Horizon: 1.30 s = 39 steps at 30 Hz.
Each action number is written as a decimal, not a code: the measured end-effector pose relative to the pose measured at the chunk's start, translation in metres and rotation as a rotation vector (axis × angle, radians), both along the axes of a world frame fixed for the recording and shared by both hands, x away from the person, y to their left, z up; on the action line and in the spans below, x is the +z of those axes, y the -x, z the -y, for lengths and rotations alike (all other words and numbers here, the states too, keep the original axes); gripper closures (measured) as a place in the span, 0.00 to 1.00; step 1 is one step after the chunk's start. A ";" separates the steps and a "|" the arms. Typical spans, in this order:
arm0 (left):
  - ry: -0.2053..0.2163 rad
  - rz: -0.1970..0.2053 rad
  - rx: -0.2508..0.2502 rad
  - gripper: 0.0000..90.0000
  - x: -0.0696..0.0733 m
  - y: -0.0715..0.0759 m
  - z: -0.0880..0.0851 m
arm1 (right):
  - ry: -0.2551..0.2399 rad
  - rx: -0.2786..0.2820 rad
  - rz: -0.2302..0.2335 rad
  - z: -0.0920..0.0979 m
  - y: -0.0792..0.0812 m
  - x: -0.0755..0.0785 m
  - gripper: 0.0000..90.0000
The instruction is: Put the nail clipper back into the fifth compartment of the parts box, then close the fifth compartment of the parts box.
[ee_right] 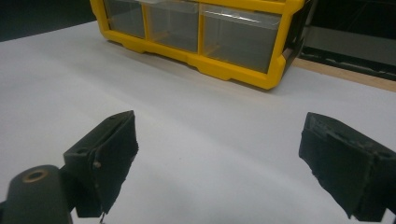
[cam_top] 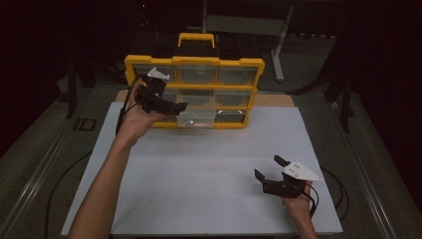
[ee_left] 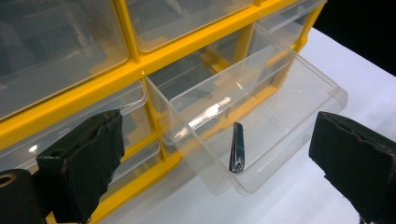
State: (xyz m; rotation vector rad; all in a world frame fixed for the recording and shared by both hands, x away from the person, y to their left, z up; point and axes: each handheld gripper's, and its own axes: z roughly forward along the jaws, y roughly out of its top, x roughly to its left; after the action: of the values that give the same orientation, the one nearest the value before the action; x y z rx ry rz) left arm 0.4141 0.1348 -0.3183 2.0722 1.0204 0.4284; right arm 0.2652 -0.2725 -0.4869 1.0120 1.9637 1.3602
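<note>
A slim dark nail clipper (ee_left: 236, 148) lies in the clear pulled-out drawer (ee_left: 299, 116); left hand-held gripper (ee_left: 215, 158) wide open, empty.

The right gripper (ee_right: 219, 163) hangs low over the white tabletop (ee_right: 201, 121), its two black jaws standing wide apart with bare table between them. Ahead, well clear of the pads, sits the yellow drawer organizer (ee_right: 233, 70), its clear plastic drawers (ee_right: 240, 39) pushed in along the bottom row. A wooden edge (ee_right: 345, 74) runs behind it.
</note>
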 end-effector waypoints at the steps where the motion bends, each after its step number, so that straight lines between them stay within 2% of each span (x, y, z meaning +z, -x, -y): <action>1: -0.001 -0.001 -0.006 0.05 0.001 0.001 0.000 | 0.000 0.000 0.000 0.000 0.000 0.000 0.12; 6: -0.022 -0.004 -0.063 0.06 0.001 0.007 0.001 | 0.001 -0.002 -0.001 0.000 0.000 0.000 0.12; 8: -0.049 -0.004 -0.073 0.06 0.000 0.010 0.004 | 0.001 -0.003 -0.001 0.000 0.000 0.000 0.12; 11: -0.062 0.000 -0.085 0.06 -0.001 0.012 0.006 | 0.000 -0.005 -0.003 0.000 0.000 0.000 0.12; 16: -0.053 -0.006 -0.106 0.04 0.000 0.014 0.008 | 0.001 -0.007 -0.004 0.000 0.000 0.000 0.12; 24: -0.075 -0.013 -0.138 0.04 -0.002 0.020 0.012 | 0.002 -0.011 -0.006 0.001 0.000 0.000 0.12; 31: -0.081 -0.035 -0.128 0.09 -0.007 0.022 0.015 | 0.006 -0.008 -0.002 0.001 0.001 0.000 0.12; 33: -0.074 -0.038 -0.120 0.14 -0.008 0.023 0.014 | 0.002 -0.014 -0.006 0.001 0.001 0.000 0.12; 39: -0.076 -0.011 -0.101 0.27 -0.010 0.029 0.010 | 0.007 -0.009 -0.004 0.000 0.001 0.000 0.12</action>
State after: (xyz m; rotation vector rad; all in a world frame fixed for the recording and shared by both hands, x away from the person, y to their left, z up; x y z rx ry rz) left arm 0.3853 0.1246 -0.3284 2.1855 0.9135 0.4107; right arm 0.2646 -0.2730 -0.4869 1.0206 1.9631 1.3464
